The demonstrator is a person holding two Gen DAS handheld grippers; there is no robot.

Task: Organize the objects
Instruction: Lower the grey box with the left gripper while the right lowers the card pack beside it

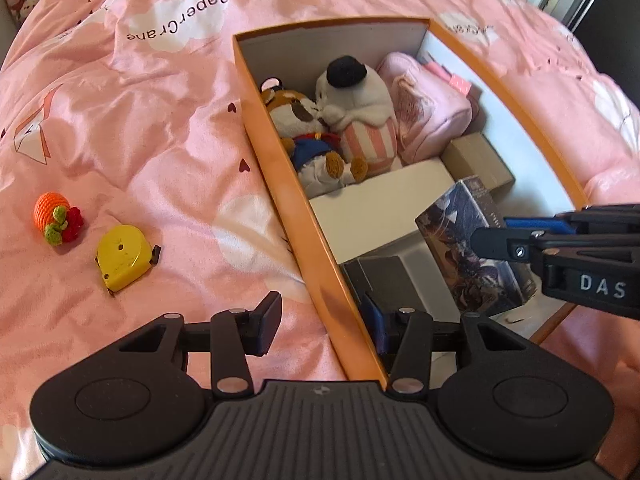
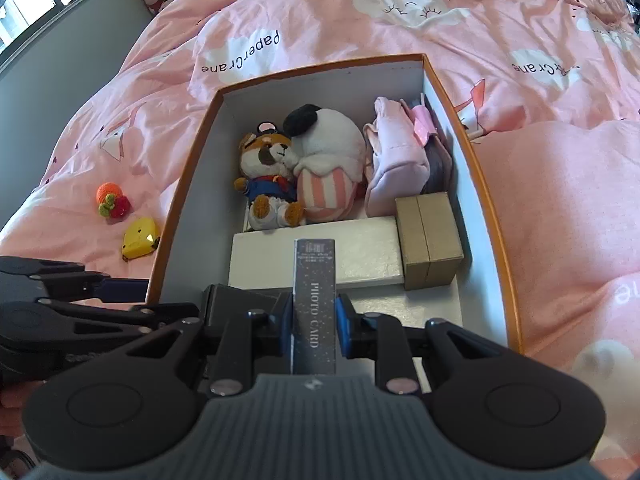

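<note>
At the left of the left wrist view, a little orange knitted toy (image 1: 56,220) and a yellow tape measure (image 1: 122,258) lie side by side on the pink bed cover (image 1: 140,120). They are not in the box yet, so they are likely the next things for you to tidy away. Your left tool (image 1: 320,320) sits low in the middle of that view, partly open and holding nothing. One finger is over the bed cover and the other is inside the orange box (image 1: 276,168), with the box wall between them but not touching the pads, so the tool does not grip it. The tape measure is up and to the left of this tool, near but apart. Further right, inside the box, the soft toys (image 1: 340,120) and a pink pouch (image 1: 424,108) fill the far end, so the free room is at the near end. In the right wrist view, your right tool (image 2: 314,328) is closed tight on a dark photo card box (image 2: 314,300). You hold it on its thin edge, likely so it can slip into the gap beside the white box (image 2: 360,252) and the brown box (image 2: 430,236). It hangs over the near end of the box, in the lower middle of the frame.
</note>
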